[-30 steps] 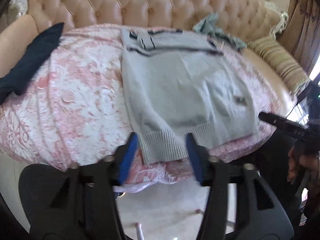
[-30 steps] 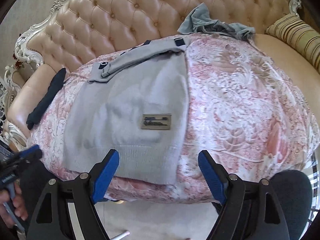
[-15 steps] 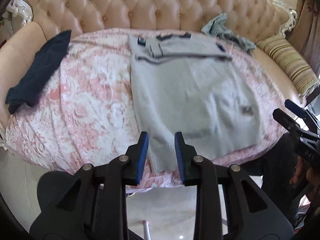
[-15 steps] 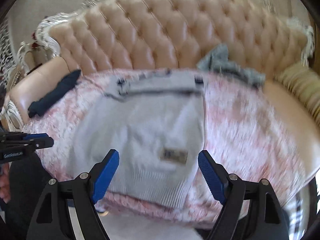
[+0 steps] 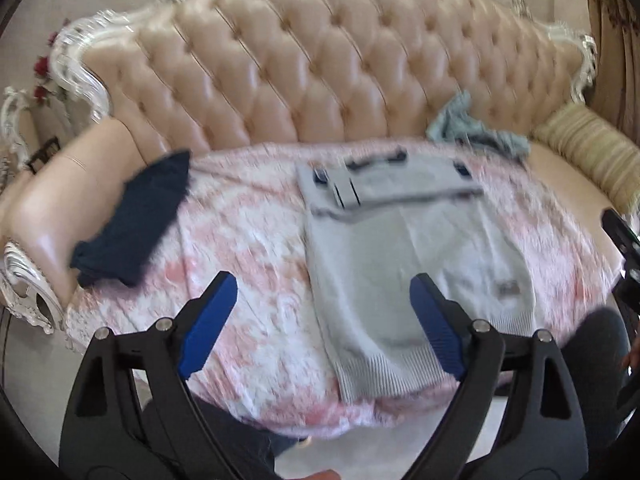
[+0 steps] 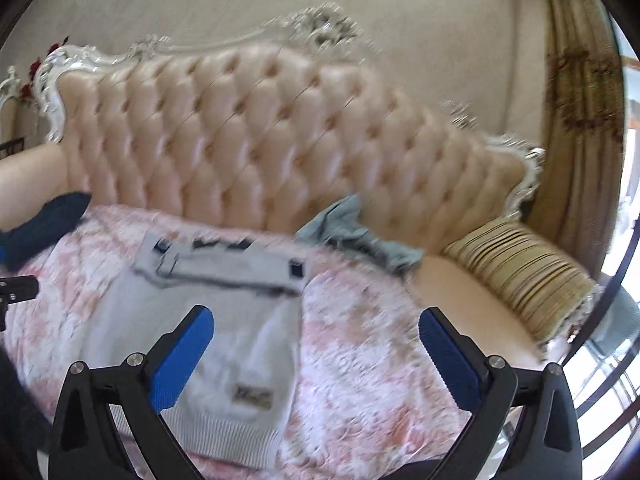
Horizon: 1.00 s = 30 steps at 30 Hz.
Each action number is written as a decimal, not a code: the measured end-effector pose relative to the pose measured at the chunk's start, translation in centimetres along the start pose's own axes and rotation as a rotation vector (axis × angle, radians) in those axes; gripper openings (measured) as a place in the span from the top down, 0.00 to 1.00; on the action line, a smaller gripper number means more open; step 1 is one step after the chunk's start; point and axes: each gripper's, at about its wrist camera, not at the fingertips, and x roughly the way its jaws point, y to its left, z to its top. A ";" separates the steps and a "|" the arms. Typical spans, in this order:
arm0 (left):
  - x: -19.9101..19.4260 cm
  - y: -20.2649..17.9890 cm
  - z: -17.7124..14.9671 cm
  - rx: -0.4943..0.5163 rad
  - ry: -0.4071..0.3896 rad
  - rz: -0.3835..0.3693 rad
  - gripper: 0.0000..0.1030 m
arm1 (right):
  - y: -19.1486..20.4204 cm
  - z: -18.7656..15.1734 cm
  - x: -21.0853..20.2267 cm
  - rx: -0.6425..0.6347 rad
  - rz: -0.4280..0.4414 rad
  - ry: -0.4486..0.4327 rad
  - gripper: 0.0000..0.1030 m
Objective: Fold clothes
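A light grey knit sweater (image 5: 404, 256) lies flat on the pink floral cover (image 5: 256, 264) of the sofa, its sleeves folded across the top and its ribbed hem toward me. In the right wrist view the same sweater (image 6: 224, 320) shows a small label near the hem. My left gripper (image 5: 324, 324) is open, held back from the hem with nothing between its blue pads. My right gripper (image 6: 316, 356) is open too, raised above the sweater's right side and holding nothing.
A dark navy garment (image 5: 136, 220) lies on the sofa's left arm. A crumpled pale blue garment (image 5: 472, 128) rests against the tufted backrest (image 5: 320, 72). A striped cushion (image 6: 520, 276) sits at the right end. A curtain (image 6: 580, 100) hangs beyond.
My left gripper, nearly shut around the sweater's hem half a second ago, has opened wide and drawn back. Both grippers have lifted up and away, so more of the backrest shows.
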 end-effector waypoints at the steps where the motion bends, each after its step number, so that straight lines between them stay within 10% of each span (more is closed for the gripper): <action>1: -0.8 0.3 0.1 -0.010 -0.057 0.017 0.13 | -0.5 0.4 -0.8 0.032 0.039 -0.048 0.00; 4: -4.0 1.7 -0.1 -0.043 -0.293 -0.101 0.06 | -1.7 1.6 -3.4 0.088 0.084 -0.202 0.00; 6: -4.5 1.9 0.1 -0.011 -0.284 -0.124 0.01 | -1.9 2.4 -4.2 0.086 0.080 -0.234 0.00; 13: -0.6 4.3 -3.6 -0.133 -0.047 -0.198 0.04 | -2.9 2.0 -2.5 0.111 0.144 -0.096 0.00; 15: 2.0 4.0 -6.2 -0.159 0.097 -0.310 0.36 | -3.1 0.6 -1.2 0.132 0.170 0.002 0.00; 18: 5.2 4.2 -9.4 -0.264 0.235 -0.450 0.57 | -3.8 -2.5 2.2 0.226 0.338 0.208 0.06; 22: 7.2 3.9 -10.6 -0.292 0.308 -0.450 0.57 | -5.6 -6.2 5.0 0.455 0.522 0.393 0.10; 30: 10.6 3.4 -12.0 -0.314 0.429 -0.393 0.57 | -7.5 -8.2 6.3 0.551 0.562 0.467 0.08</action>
